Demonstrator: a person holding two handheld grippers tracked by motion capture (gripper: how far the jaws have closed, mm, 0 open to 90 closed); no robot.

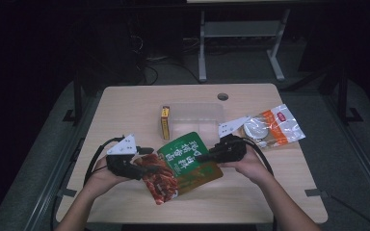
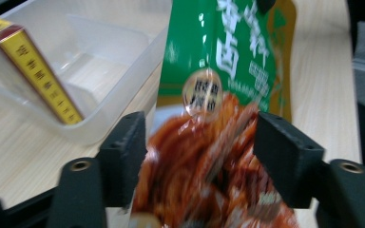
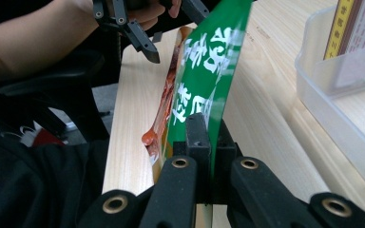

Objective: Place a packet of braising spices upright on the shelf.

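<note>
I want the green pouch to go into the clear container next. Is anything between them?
Nothing visible: bare table separates the green pouch from the clear container. A yellow box stands at its left end; the rest looks free.

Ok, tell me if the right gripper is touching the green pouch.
Touching: the right gripper view shows the right gripper shut on the green pouch edge.

Black grippers w/ 2 fingers [image 2: 123,152], brass screws, black cables, grey plates.

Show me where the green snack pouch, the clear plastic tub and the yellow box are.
green snack pouch [image 1: 187,155]: high view, green printed front.
clear plastic tub [image 1: 207,113]: high view, far wall.
yellow box [image 1: 165,122]: high view, upper long face.
</note>
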